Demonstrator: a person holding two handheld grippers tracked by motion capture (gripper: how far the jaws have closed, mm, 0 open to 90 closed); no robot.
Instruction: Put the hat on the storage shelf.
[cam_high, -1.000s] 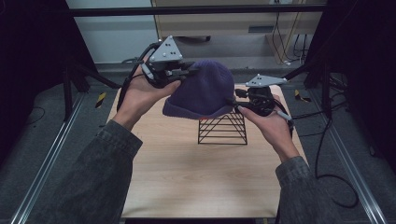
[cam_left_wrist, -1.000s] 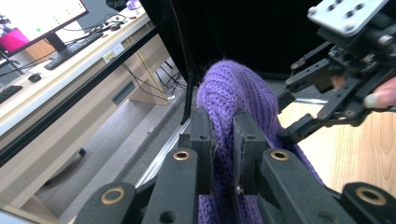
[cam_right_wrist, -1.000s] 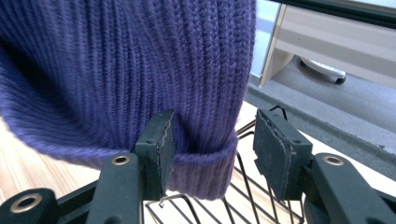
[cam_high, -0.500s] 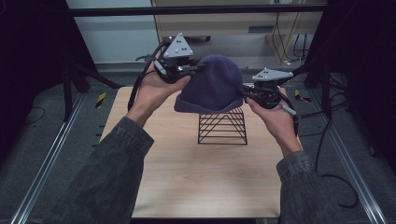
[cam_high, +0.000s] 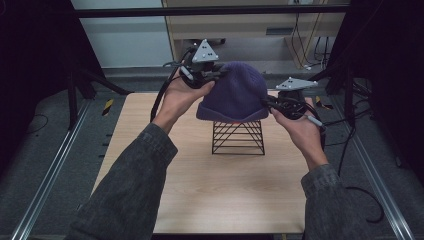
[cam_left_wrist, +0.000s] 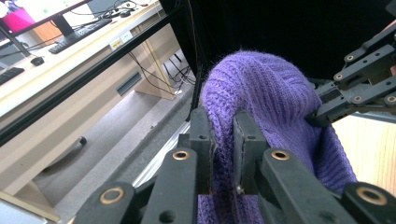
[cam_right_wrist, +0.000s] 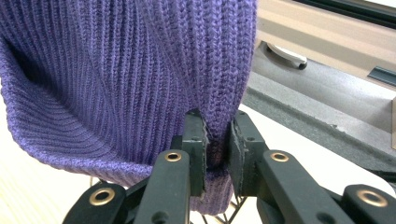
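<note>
A purple knitted beanie (cam_high: 235, 95) hangs stretched between both grippers above a black wire stand (cam_high: 238, 137) in the middle of the wooden table (cam_high: 200, 190). My left gripper (cam_high: 216, 75) is shut on the beanie's upper left side; in the left gripper view its jaws pinch a fold of the beanie (cam_left_wrist: 261, 102). My right gripper (cam_high: 267, 103) is shut on the beanie's lower right rim; in the right gripper view its jaws squeeze the ribbed beanie (cam_right_wrist: 140, 70) at its edge, and they have just closed on it. The beanie's brim sits just over the stand's top.
Metal rails (cam_high: 45, 185) run along both sides of the table. Cables (cam_high: 360, 200) trail over the floor at the right. A desk with drawers (cam_high: 250, 25) stands behind the table.
Both hands have carried the beanie rightwards and down until it hangs over the wire stand. The right gripper has closed on the beanie's rim.
</note>
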